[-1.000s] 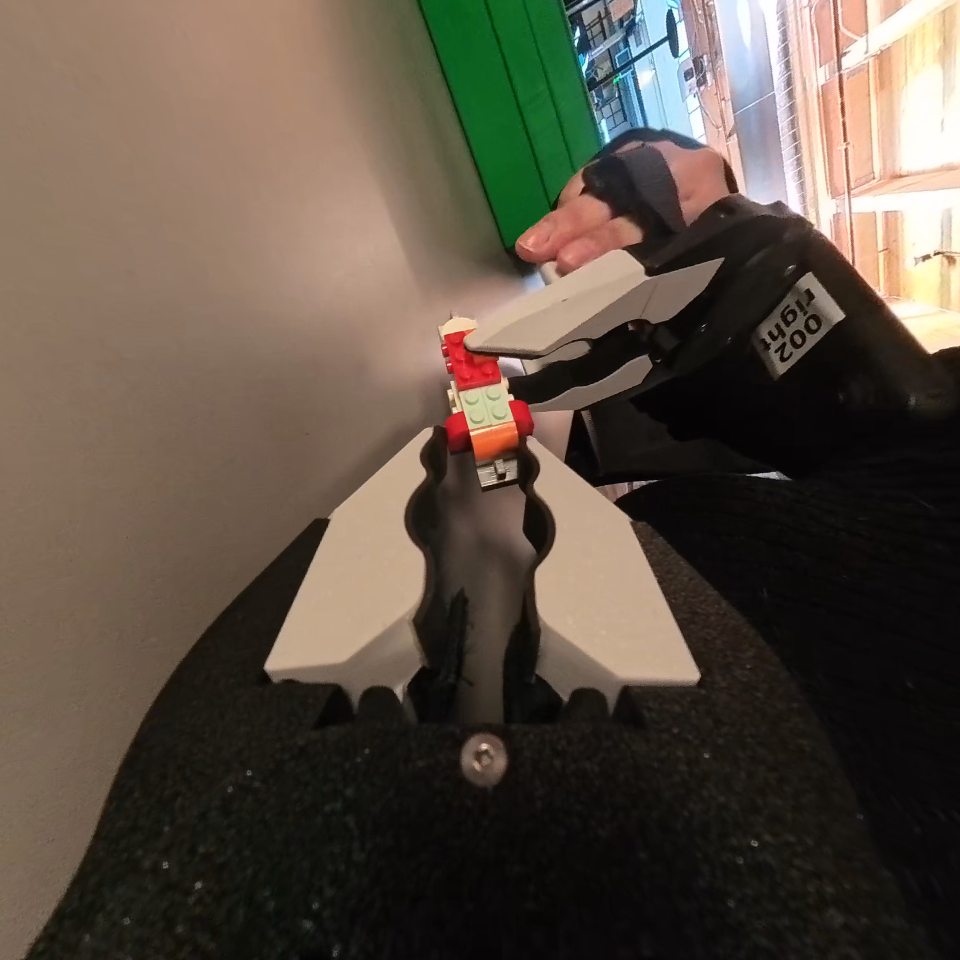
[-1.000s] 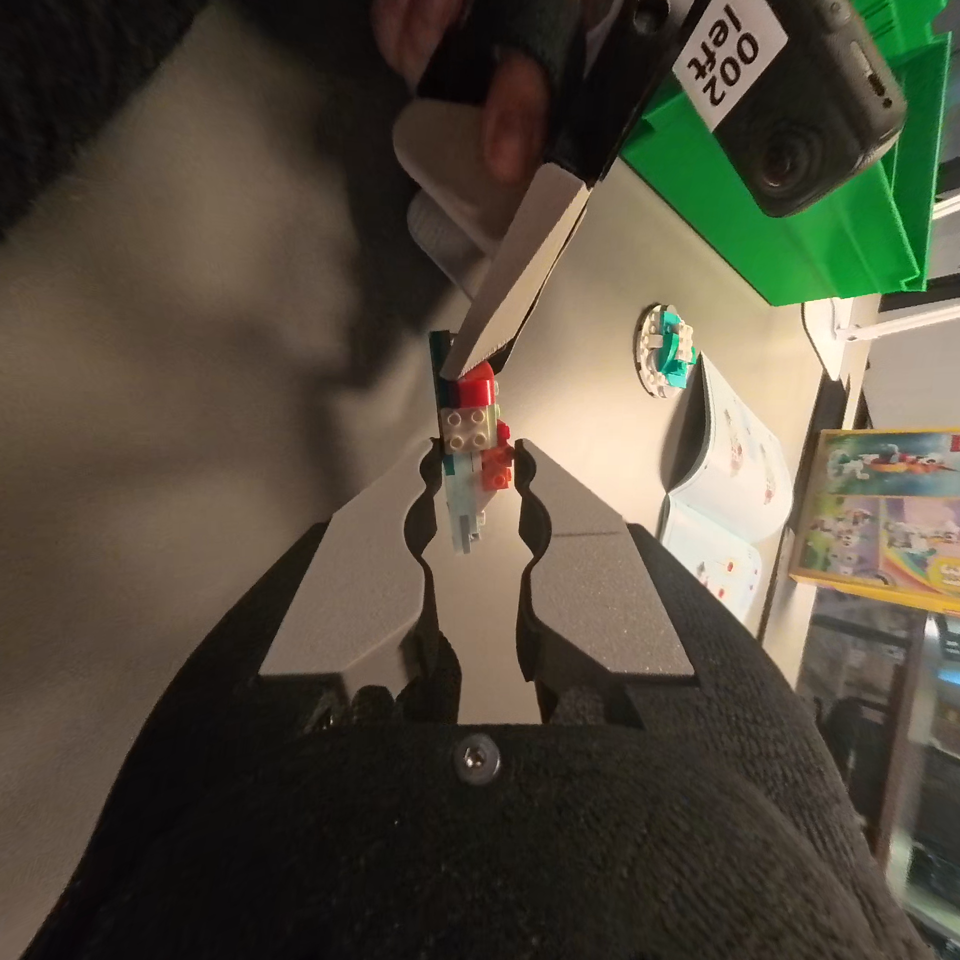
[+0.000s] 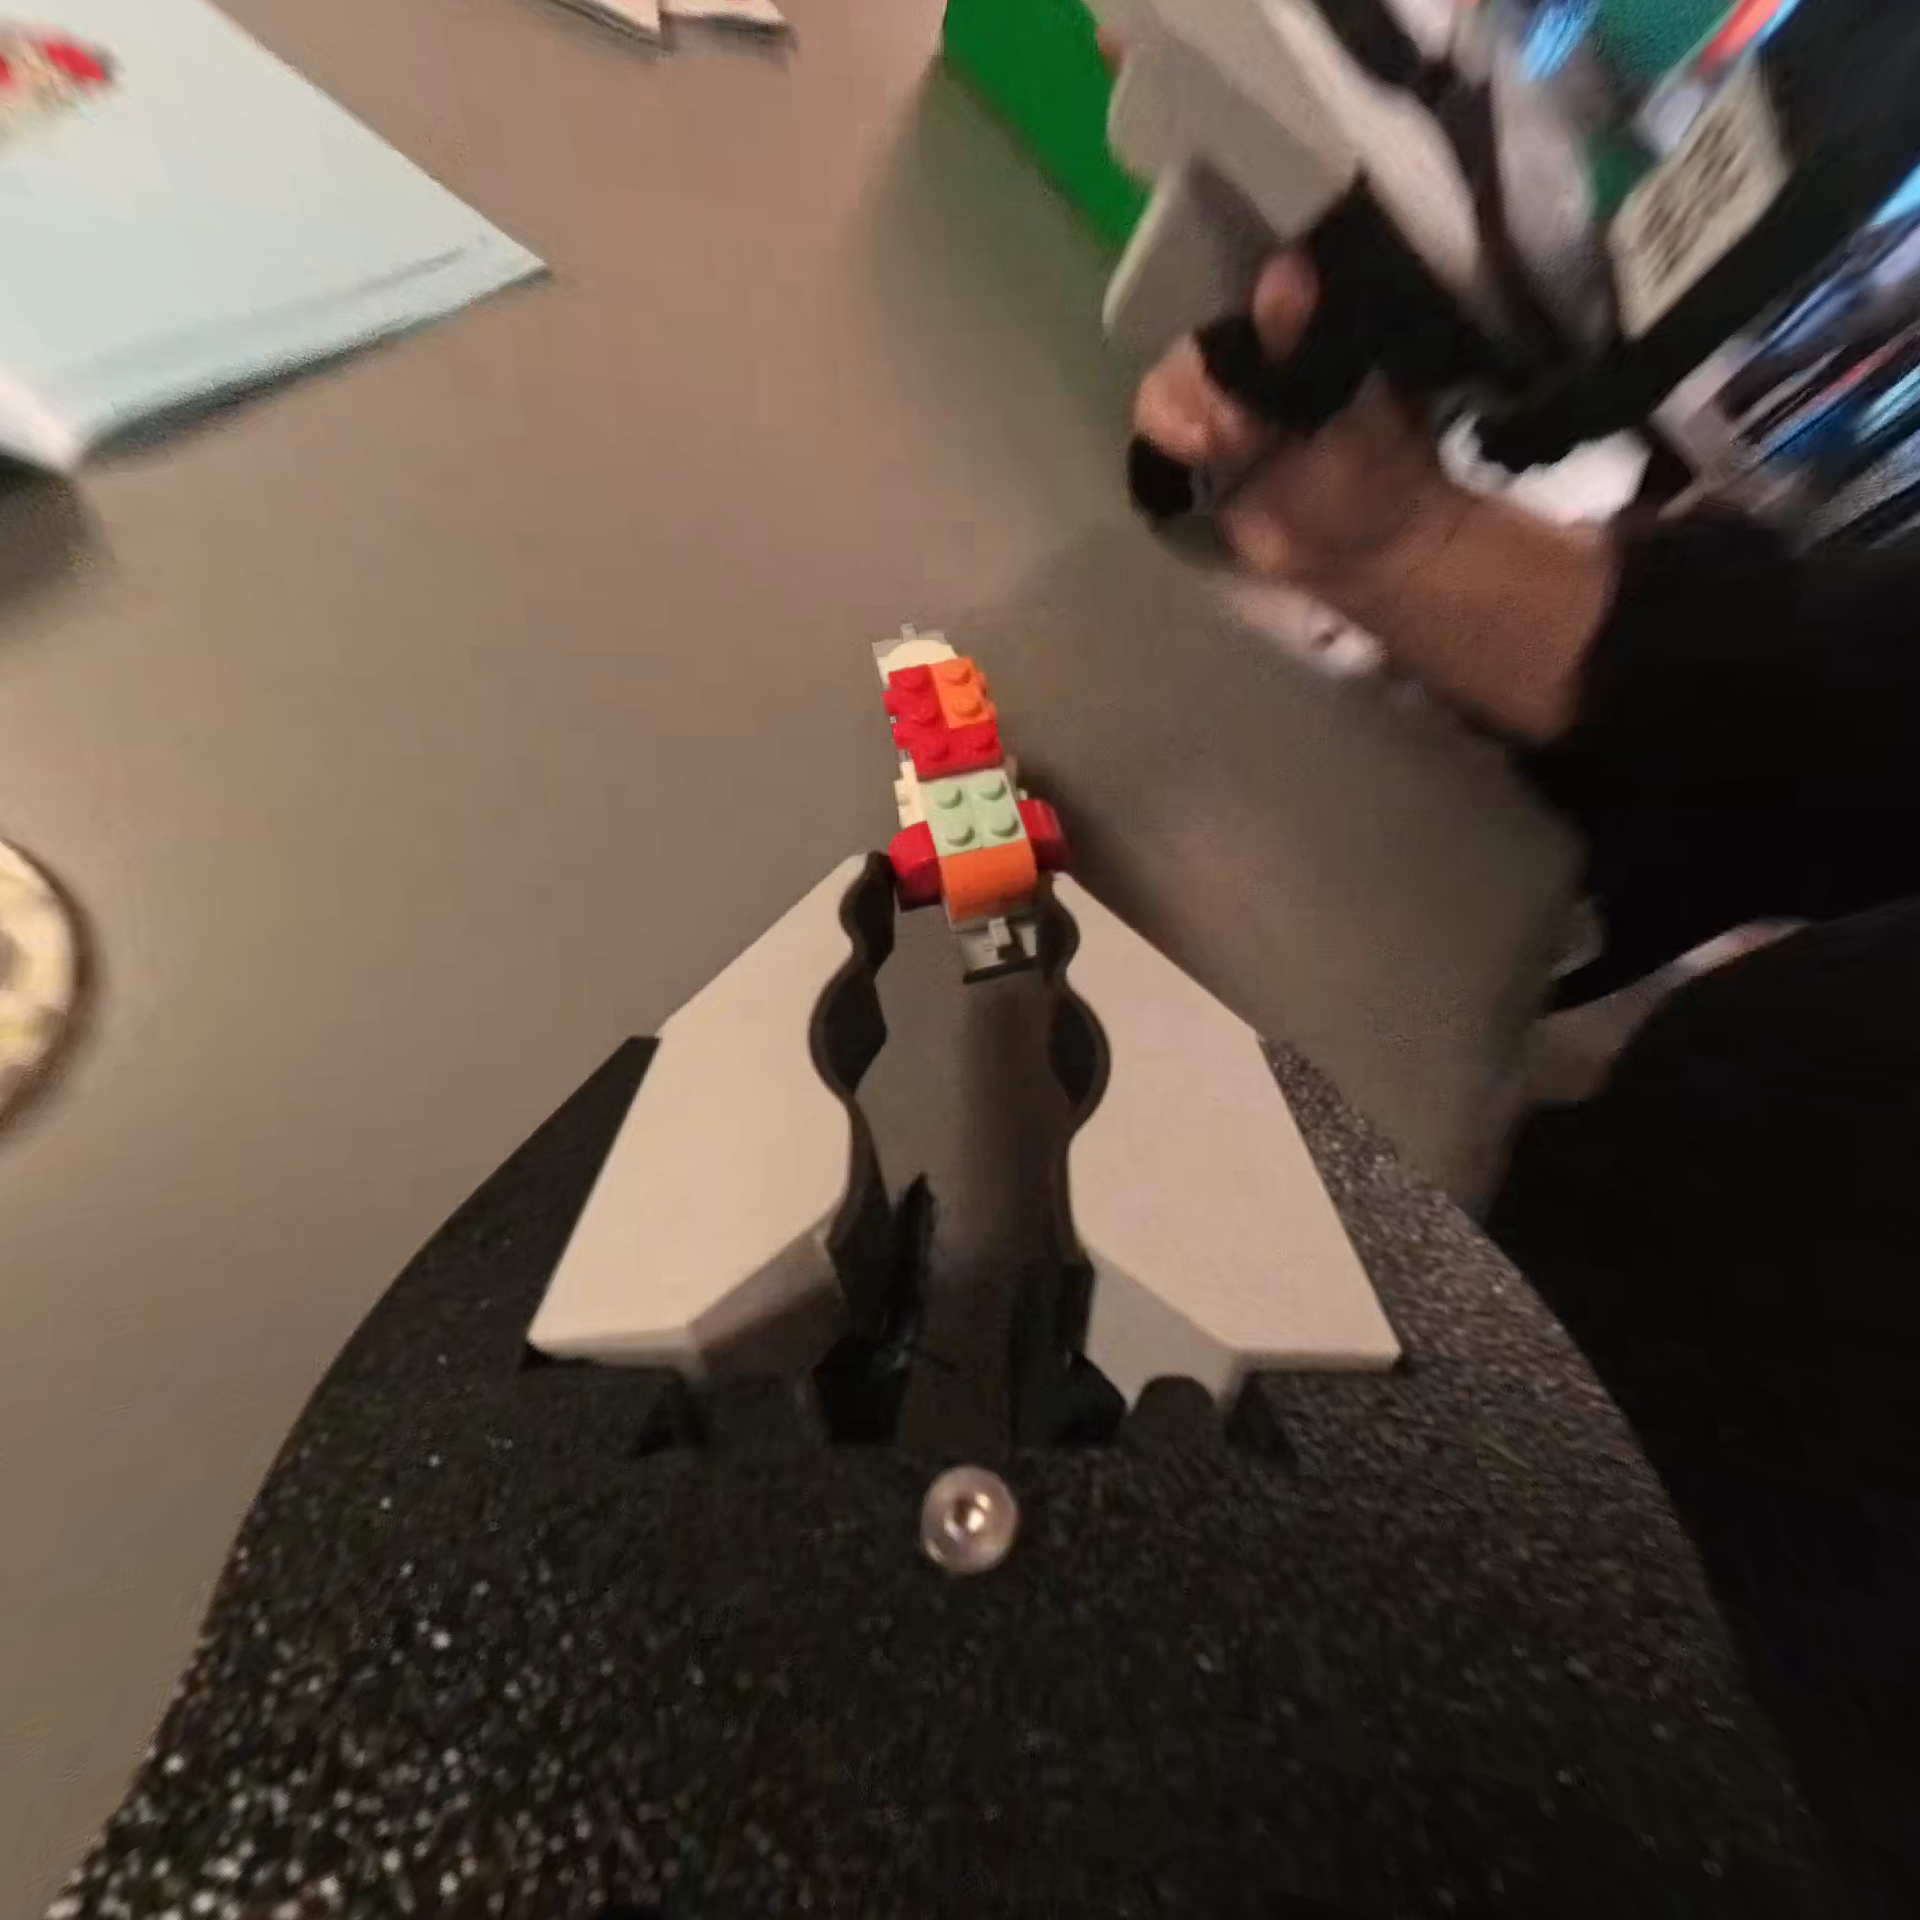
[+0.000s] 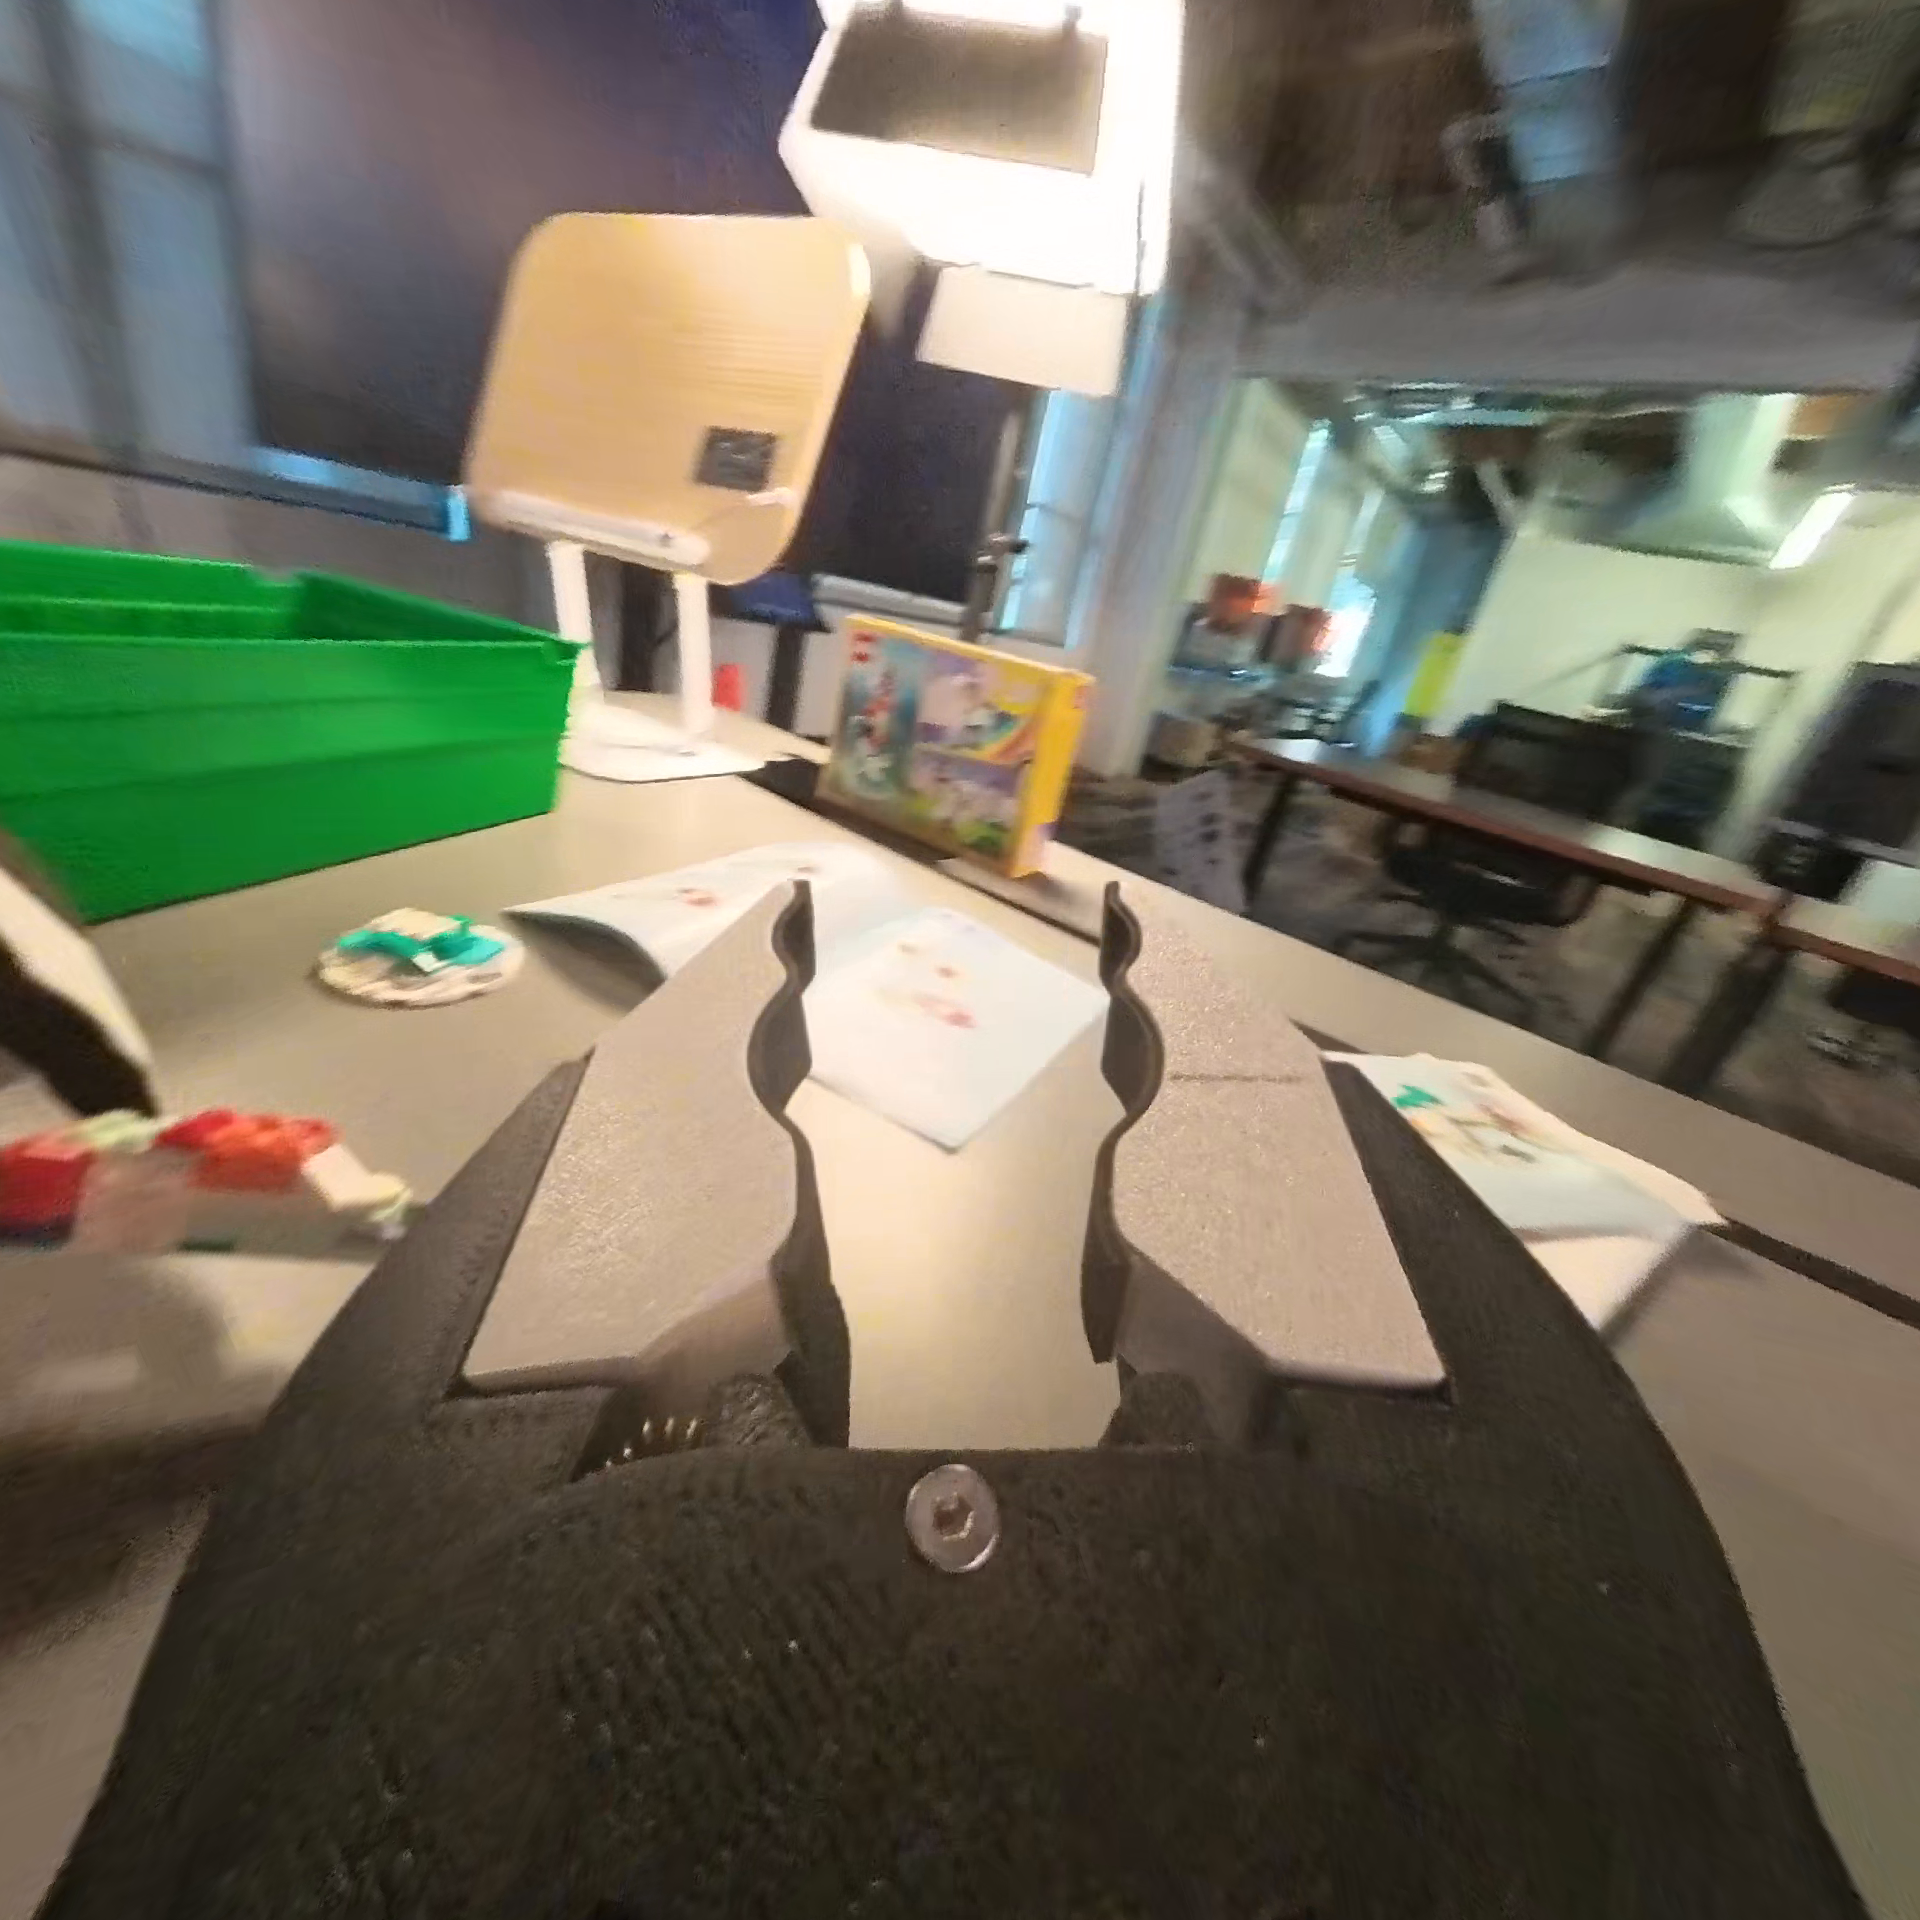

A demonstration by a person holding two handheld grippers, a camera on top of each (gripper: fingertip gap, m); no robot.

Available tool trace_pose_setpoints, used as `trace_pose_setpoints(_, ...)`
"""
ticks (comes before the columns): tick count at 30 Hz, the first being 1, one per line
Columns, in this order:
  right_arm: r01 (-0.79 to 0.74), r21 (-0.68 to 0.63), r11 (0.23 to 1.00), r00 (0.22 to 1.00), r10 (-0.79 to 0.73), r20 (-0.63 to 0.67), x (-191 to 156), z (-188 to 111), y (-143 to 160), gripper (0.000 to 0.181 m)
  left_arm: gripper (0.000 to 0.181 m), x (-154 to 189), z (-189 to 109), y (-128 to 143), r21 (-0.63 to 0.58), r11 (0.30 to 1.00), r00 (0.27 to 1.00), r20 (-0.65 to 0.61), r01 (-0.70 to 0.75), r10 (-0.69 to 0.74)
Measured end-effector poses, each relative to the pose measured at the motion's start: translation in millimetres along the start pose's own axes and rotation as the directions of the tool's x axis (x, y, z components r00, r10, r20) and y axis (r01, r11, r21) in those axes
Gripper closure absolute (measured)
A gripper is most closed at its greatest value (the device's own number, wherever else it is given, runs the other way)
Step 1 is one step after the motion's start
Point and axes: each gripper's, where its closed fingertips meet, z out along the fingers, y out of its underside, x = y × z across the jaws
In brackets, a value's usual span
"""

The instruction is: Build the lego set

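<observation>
Your left gripper [image 3: 966, 894] is clamped on the lego build [image 3: 961, 800] right at the fingertips: grip sits on the lower end, by the orange curved piece and the red round bits, w/ the rest (mint brick, red and orange plates, white tip) sticking out past the tips over the grey table [image 3: 520, 623]. In the right wrist view the same build shows blurred at the left edge, above the tabletop. Your right gripper [image 4: 951, 935] is spread wide, nothing between the fingers; it's off to the build's right, not touching it. In the left wrist view it's a blur at top right w/ your hand [image 3: 1340, 509] wrapped round the handle. Ahead of the right gripper lies the open instruction booklet [image 4: 935, 1018], flat on the table, and just left of it a round white plate [image 4: 416, 956] w/ teal pieces on top. Green bin [image 4: 270, 717] stands farther back left, yellow lego box [image 4: 951, 743] upright behind the booklet, near the table's far edge. Another printed sheet [image 4: 1507, 1153] lies to the right.
</observation>
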Motion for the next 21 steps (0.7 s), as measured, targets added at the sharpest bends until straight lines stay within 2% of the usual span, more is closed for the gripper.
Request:
trace_pose_setpoints(2,-0.019,0.015,1.0,0.998,0.02,-0.067,11.8,3.9,3.6,0.128,0.156,-9.6,4.3,1.0,-0.081,0.983,0.982,0.078,-0.166,0.172)
trace_pose_setpoints(4,-0.04,0.03,0.999,0.994,0.043,-0.104,18.8,6.5,5.4,0.129,0.156,-11.9,9.7,0.9,-0.142,0.95,0.951,0.095,-0.28,0.294)
trace_pose_setpoints(10,-0.011,0.058,0.998,0.991,0.019,-0.132,26.8,1.9,3.0,0.131,0.156,-11.4,27.4,10.1,-0.283,0.839,0.866,0.052,-0.465,0.498)
trace_pose_setpoints(15,-0.042,0.091,0.995,0.991,0.053,-0.126,31.3,-1.9,0.0,0.13,0.154,-14.9,32.2,8.1,-0.293,0.838,0.869,0.044,-0.46,0.492)
trace_pose_setpoints(18,-0.025,0.106,0.994,0.991,0.038,-0.126,29.7,-3.0,-2.8,0.13,0.134,-17.1,29.4,4.9,-0.274,0.87,0.897,0.051,-0.41,0.439)
trace_pose_setpoints(21,0.01,0.117,0.993,0.991,0.006,-0.133,27.7,-3.8,-5.6,0.131,0.121,-21.1,21.6,-16.2,-0.152,0.919,0.922,0.083,-0.364,0.379)
